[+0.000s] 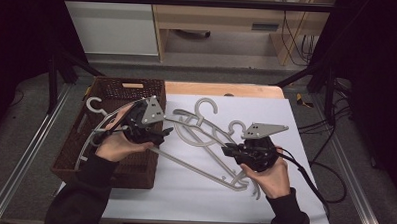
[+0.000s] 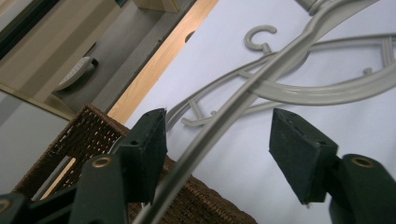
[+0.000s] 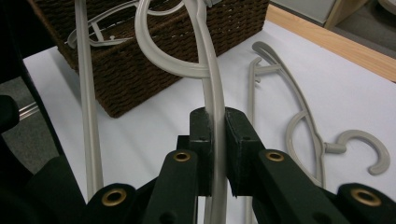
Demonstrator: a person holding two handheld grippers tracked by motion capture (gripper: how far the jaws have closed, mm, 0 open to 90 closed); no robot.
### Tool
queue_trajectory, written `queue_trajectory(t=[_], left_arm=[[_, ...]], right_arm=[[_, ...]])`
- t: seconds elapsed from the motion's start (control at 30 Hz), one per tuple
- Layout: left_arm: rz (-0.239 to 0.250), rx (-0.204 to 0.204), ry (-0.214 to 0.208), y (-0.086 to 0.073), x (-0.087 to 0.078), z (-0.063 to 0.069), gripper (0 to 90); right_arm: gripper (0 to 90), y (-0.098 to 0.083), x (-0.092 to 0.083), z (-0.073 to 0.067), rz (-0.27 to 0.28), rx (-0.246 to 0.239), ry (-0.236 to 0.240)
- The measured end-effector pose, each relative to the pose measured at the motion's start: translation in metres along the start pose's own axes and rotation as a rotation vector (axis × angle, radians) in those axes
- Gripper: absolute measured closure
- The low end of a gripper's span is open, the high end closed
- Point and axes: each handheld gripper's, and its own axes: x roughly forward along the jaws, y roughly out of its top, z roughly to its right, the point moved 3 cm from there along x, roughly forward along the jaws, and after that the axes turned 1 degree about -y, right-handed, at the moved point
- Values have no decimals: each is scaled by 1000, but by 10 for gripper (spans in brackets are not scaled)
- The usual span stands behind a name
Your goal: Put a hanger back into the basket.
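Both forearms, in dark sleeves, come in from the near edge of the worktop. The left hand (image 1: 116, 145) holds the left tool (image 1: 161, 134) at the worktop's left edge, pointing toward the right edge; its jaws stand apart, a thin bar between them touching neither pad clearly. The right hand (image 1: 268, 175) holds the right tool (image 1: 227, 149) near the right edge (grey plate on top), pointing left, its pads (image 3: 238, 140) pressed tight on a thin bar.
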Motion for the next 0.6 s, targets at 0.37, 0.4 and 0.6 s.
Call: queue_trajectory(t=[0.37,0.4,0.6], left_arm=[[-36,21,-2,-4,7,0,595],[-36,28,-2,-5,8,0,602],[-52,64,-7,-7,9,3,635]], right_arm=[[825,1,1,-6,-11,-22,22],[825,1,0,-6,-12,-22,21],[824,1,2,-5,-27,-27,25]])
